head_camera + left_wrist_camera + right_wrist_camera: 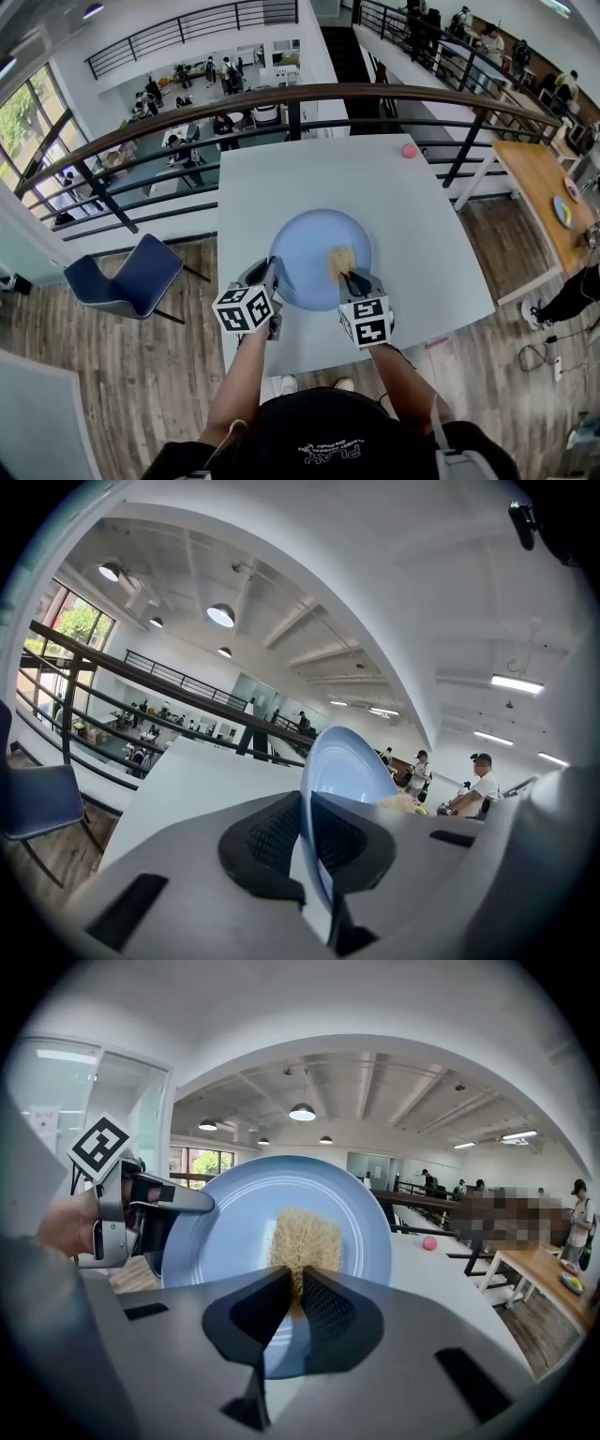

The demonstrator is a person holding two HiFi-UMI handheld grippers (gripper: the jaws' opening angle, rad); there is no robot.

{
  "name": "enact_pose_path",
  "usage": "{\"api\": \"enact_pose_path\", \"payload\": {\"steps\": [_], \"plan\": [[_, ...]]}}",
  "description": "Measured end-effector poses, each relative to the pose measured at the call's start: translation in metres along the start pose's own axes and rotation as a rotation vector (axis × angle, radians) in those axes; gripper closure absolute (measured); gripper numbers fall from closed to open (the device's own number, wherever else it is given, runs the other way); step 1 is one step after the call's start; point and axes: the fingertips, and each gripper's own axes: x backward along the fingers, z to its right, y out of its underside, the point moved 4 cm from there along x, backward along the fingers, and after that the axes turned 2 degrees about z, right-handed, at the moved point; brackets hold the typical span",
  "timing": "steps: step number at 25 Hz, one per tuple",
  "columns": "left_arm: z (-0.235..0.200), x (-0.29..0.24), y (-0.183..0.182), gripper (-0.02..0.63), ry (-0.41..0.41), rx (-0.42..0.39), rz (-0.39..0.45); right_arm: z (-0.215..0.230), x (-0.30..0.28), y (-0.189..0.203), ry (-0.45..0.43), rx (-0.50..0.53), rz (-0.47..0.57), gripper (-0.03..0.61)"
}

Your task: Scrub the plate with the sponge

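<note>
Scrubbing looks underway: the left gripper [307, 803] fingers are pinching the plate [225, 1222] rim, and the right gripper [298, 1283] fingers are pinching the sponge [305, 1237] against it.

Head view: overhead, steeply down on white table [309, 178]. Left gripper view: low, v. close, edge-on to blue plate [349, 761]. Right gripper view: close, facing plate's top. All 3 share plate.
</note>
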Motion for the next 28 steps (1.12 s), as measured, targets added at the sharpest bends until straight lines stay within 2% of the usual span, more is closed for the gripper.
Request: {"api": "enact_pose_path", "payload": {"steps": [10,16,22,28], "plan": [[-0.006,-0.005,0.021,0.588,-0.019,0.004,-0.049,-0.003,0.006,-0.006,-0.014,-0.015,0.033,0.533],[-0.015,-0.011,0.045,0.588,-0.031,0.042,-0.102,0.001,-0.001,0.013,-0.011,-0.032,-0.017,0.533],[-0.019,-0.015,0.086,0.588,-0.053,0.084,-0.181,0.010,-0.002,0.038,-0.011,-0.067,-0.069,0.534],[-0.030,-0.008,0.131,0.588,-0.074,0.114,-0.272,-0.001,-0.002,0.063,-0.029,-0.092,-0.117,0.534]]}}
